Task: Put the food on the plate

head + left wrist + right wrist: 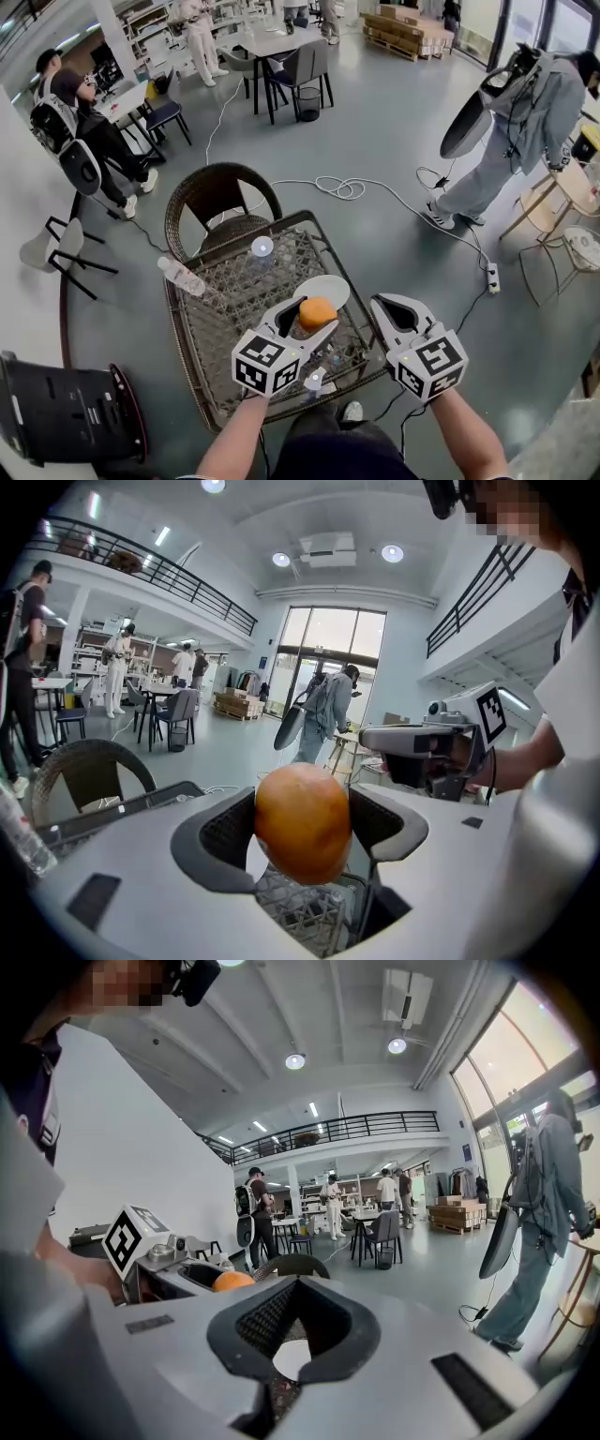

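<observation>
An orange fruit [317, 312] [302, 822] is held between the jaws of my left gripper [315, 317] [302, 829], which is shut on it. It hangs over the near edge of a white plate [330, 285] on the wicker table [225, 309]. My right gripper [382, 305] [298, 1283] is just right of the plate with its jaws shut and nothing between them. A bit of the white plate [292, 1358] shows through the hollow of those jaws. The orange [232, 1281] also shows at the left of the right gripper view.
One clear water bottle [181, 276] lies at the table's left edge and another [262, 251] stands at the far side. A wicker chair [220, 197] stands behind the table. Cables [347, 187] run across the floor; people stand farther off.
</observation>
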A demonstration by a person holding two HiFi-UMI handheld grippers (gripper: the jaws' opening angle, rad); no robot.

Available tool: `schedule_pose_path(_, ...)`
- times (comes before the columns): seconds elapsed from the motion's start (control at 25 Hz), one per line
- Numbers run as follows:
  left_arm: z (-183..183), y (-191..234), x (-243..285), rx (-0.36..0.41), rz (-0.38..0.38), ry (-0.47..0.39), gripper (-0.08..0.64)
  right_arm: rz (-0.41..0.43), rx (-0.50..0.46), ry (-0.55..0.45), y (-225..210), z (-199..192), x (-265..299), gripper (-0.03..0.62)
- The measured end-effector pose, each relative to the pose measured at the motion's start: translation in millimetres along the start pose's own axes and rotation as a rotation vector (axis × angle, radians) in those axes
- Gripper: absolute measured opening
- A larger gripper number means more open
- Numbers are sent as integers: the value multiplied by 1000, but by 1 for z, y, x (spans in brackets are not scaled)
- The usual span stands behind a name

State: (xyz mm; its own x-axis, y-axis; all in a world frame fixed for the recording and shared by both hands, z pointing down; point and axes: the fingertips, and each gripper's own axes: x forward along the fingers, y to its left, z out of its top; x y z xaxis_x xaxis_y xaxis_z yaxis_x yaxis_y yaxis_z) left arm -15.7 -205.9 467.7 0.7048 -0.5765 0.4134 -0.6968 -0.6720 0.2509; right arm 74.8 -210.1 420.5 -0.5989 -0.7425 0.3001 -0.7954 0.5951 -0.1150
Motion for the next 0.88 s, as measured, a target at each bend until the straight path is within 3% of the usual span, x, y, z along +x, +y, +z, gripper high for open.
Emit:
schedule_pose_path(0.48,-69,71,77,-17,5,199,316,-58,82,119,-30,-56,64,3)
schedule_pose_path(0.88,-126,111,129,56,39,415,318,-108,116,212,-46,-100,80,3)
